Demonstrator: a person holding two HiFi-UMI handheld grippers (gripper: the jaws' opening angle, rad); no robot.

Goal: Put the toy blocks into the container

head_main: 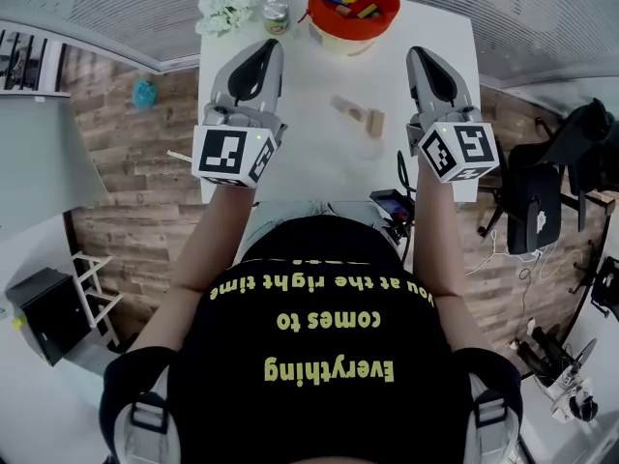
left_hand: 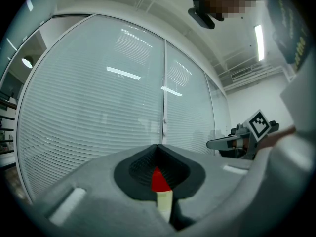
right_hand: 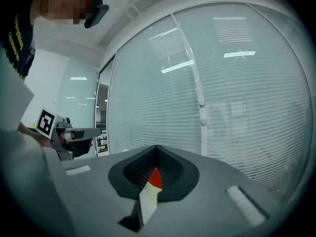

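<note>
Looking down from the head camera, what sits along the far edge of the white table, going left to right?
white flowers → small jar → orange container with coloured toy blocks inside

Table [head_main: 300, 80] centre free; wooden blocks [head_main: 350, 109] right-centre; jar [head_main: 277, 15], flowers [head_main: 225, 8] beside container [head_main: 382, 22].
</note>
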